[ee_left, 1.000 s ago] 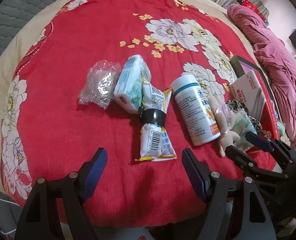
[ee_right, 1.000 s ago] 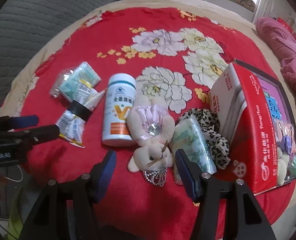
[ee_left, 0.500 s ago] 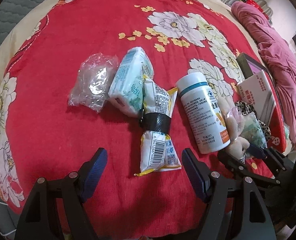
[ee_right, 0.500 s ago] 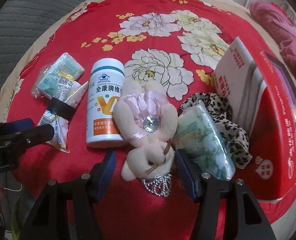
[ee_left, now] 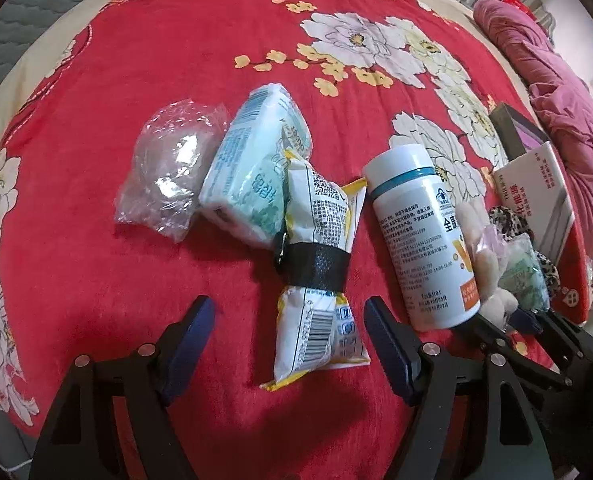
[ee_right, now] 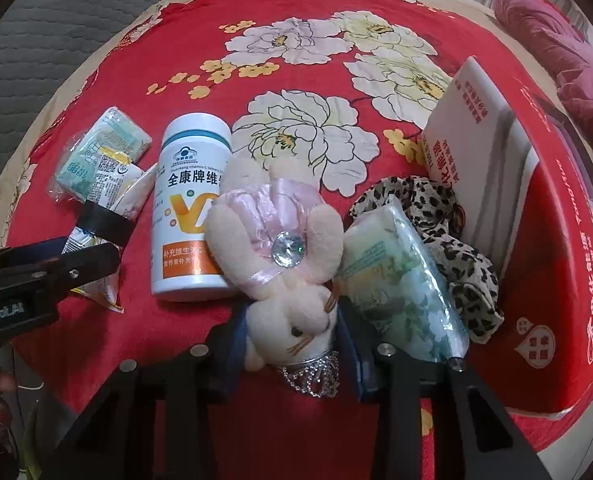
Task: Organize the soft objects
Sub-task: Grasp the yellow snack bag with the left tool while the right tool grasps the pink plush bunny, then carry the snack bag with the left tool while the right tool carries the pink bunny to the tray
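Two claws hang over the red flowered bedspread [ee_left: 96, 264], and each has its own way to slip up. Nearest, the right claw [ee_right: 292, 340] is closing on the plush bunny [ee_right: 280, 240]; its blue pads sit at either side of the toy's head, touching the fur, though I can't say the grip is firm yet. The head is small and squashy, so I'd guess the pads could slide off it, or catch only the beaded crown [ee_right: 312, 372] under it and leave the body dangling. The bunny also leans against the white vitamin bottle [ee_right: 190, 208] on one side and the green tissue pack [ee_right: 400, 284] on the other, so a lift might roll the bottle or drag the pack along. Behind these lie a leopard-print cloth [ee_right: 456, 240] and the red box [ee_right: 552, 240], probably where soft things are meant to go.

The left claw [ee_left: 288, 344] is spread wide and pinching nothing, with the yellow snack packet [ee_left: 320, 264] lying between its fingers. That packet is bound by a black band and overlaps the wrapped tissue pack [ee_left: 248, 184] beyond it, so closing low on the tail end may tug both. Farther left sits a crumpled clear bag [ee_left: 168, 180].
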`<state>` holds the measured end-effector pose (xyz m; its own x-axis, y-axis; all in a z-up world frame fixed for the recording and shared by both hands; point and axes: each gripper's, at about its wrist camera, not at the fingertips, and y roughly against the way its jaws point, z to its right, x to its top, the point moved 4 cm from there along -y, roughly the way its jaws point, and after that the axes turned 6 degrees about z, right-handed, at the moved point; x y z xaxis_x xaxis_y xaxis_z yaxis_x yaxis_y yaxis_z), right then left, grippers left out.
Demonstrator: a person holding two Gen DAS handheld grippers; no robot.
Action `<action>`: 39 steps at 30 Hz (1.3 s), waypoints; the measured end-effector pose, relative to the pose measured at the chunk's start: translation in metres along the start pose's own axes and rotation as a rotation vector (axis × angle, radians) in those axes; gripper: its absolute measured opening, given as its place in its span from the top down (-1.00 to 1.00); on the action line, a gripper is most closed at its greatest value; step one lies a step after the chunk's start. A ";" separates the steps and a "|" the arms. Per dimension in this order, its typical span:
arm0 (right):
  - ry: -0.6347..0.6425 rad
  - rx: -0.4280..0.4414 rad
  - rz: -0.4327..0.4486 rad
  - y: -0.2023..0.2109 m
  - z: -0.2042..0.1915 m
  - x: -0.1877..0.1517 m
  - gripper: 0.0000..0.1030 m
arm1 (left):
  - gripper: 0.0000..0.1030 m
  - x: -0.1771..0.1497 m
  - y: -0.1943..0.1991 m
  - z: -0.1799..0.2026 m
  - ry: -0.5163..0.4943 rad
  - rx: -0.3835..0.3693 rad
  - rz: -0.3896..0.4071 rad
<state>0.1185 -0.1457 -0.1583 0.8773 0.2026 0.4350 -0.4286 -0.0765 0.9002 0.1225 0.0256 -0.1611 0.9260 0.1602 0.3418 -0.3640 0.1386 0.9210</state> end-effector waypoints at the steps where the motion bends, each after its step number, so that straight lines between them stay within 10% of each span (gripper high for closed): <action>1: -0.007 0.002 0.000 0.000 0.001 0.000 0.22 | -0.51 0.001 -0.002 0.001 -0.005 0.007 0.002; 14: -0.061 0.047 0.035 0.026 0.011 0.008 0.23 | -0.52 0.010 -0.024 0.015 -0.027 0.100 -0.017; 20: -0.084 0.063 0.055 0.038 0.018 0.011 0.23 | 0.29 0.012 -0.020 0.028 -0.045 0.066 -0.016; 39: -0.114 0.113 0.167 0.094 0.021 0.026 0.24 | 0.35 0.010 0.066 0.045 -0.081 -0.034 0.110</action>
<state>0.1055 -0.1685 -0.0620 0.8178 0.0672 0.5716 -0.5485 -0.2100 0.8094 0.1126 -0.0072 -0.0880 0.8849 0.0974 0.4555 -0.4657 0.1581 0.8707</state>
